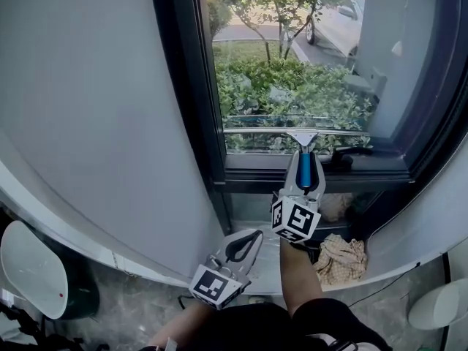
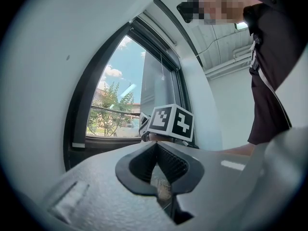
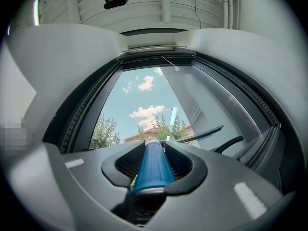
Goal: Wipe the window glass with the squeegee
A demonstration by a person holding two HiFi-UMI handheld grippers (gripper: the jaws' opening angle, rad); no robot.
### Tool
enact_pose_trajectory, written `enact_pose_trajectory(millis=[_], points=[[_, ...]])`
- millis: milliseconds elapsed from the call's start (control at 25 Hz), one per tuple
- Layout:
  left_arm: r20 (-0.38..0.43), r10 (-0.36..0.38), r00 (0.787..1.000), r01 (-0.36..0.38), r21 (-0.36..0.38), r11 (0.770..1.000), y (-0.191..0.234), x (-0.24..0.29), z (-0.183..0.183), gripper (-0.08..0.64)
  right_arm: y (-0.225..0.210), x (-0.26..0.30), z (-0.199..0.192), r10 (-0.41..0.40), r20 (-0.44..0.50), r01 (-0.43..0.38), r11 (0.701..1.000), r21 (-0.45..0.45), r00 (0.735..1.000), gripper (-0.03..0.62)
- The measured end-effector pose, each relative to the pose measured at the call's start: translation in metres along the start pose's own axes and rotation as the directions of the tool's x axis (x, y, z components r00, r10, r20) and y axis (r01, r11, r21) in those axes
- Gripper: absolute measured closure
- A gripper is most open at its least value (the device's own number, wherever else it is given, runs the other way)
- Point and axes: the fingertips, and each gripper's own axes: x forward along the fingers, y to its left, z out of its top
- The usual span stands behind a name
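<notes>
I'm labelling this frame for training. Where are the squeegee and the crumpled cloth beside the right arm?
squeegee [image 1: 304, 171]: head view, on its blue handle.
cloth [image 1: 342, 259]: head view, middle of the crumpled fabric.

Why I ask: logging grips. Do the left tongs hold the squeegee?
No, left tongs are shut, empty; right tongs grip the squeegee.

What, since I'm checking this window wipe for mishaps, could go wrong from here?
1. The squeegee has its blade low on the glass, with the black window handle close to its right end; a stroke that way may well knock it.
2. The right gripper clamps only the round blue grip, so pressure could twist the blade off flat contact and leave streaks.
</notes>
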Motion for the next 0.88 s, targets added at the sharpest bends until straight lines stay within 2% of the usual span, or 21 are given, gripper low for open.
enact_pose_trajectory(millis=[200,320,480,600,720,880], points=[[-0.016,0.005,1.000,-0.006,-0.033,0.999,-0.005,-0.001,0.009,0.558,-0.001,-0.002,-0.003,-0.006,-0.013,0.006,1.000,0.005,1.000,0.459],[-0.032,0.000,0.999,-0.001,-0.028,1.000,-0.006,-0.003,0.002,0.558,-0.002,-0.005,-0.011,-0.009,-0.030,0.009,1.000,0.007,1.000,0.459],[-0.013,-0.007,1.000,0.006,-0.034,0.999,-0.011,-0.003,0.011,0.558,-0.003,-0.010,-0.019,-0.021,-0.055,0.023,1.000,0.022,0.998,0.459],[-0.009,-0.010,1.000,0.010,-0.043,0.999,-0.012,-0.006,0.005,0.557,-0.004,-0.009,-0.019,-0.026,-0.062,0.027,0.999,0.029,0.998,0.459],[0.001,-0.009,1.000,0.009,-0.045,0.999,-0.012,-0.010,0.008,0.558,-0.009,-0.008,-0.002,-0.028,-0.036,0.029,0.999,0.037,0.999,0.459],[0.013,-0.009,1.000,0.010,-0.060,0.998,-0.016,-0.017,0.009,0.558,-0.021,-0.002,0.043,-0.032,0.036,0.031,0.999,0.027,0.999,0.459]])
